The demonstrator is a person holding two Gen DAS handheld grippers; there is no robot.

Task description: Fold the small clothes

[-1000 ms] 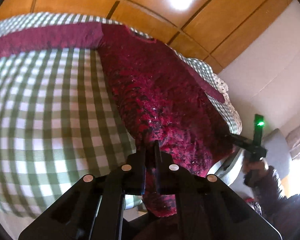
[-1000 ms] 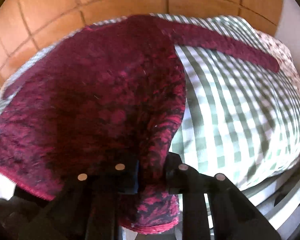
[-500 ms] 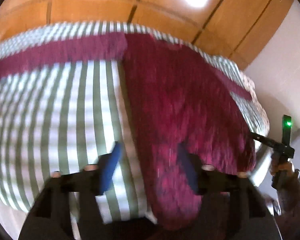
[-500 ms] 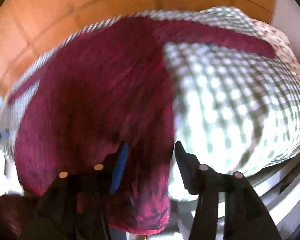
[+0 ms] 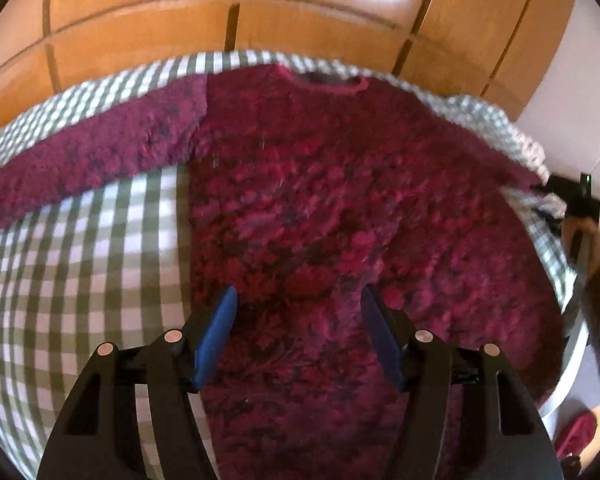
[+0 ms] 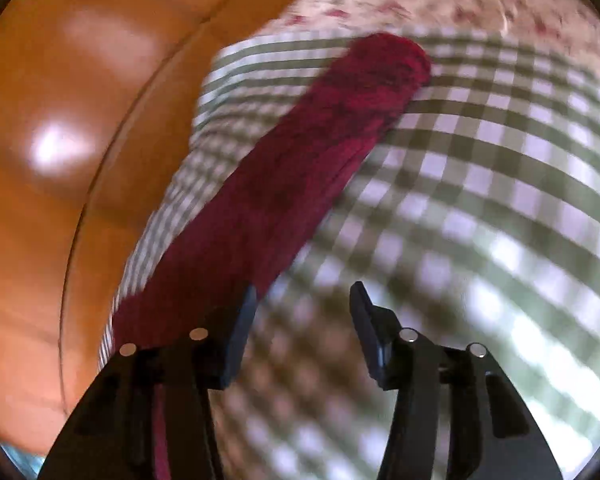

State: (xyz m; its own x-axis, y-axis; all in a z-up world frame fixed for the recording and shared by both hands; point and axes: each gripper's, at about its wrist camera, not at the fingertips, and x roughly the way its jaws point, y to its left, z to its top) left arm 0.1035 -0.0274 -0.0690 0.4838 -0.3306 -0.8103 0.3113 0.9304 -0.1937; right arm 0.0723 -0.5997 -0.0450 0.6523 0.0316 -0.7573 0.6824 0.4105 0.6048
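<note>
The sweater [image 5: 340, 220] lies flat on the checked cloth [image 5: 80, 272], neckline away from the left gripper [image 5: 296, 320], sleeves out sideways. Step in hand: folding the sleeves in. Both grippers are spread wide and hold nothing. The right gripper [image 6: 302, 312] faces the right sleeve [image 6: 300, 184], apparently lengthwise; next, grasp its cuff.

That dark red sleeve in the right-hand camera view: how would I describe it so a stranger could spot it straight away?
Start from the green-and-white checked cloth covering the surface below the orange wooden panelling. A long band of fuzzy dark red knit, the sleeve, lies across it diagonally, from the left finger of the open right gripper to a rounded cuff. It is the only solid-coloured thing on the checks.
</note>
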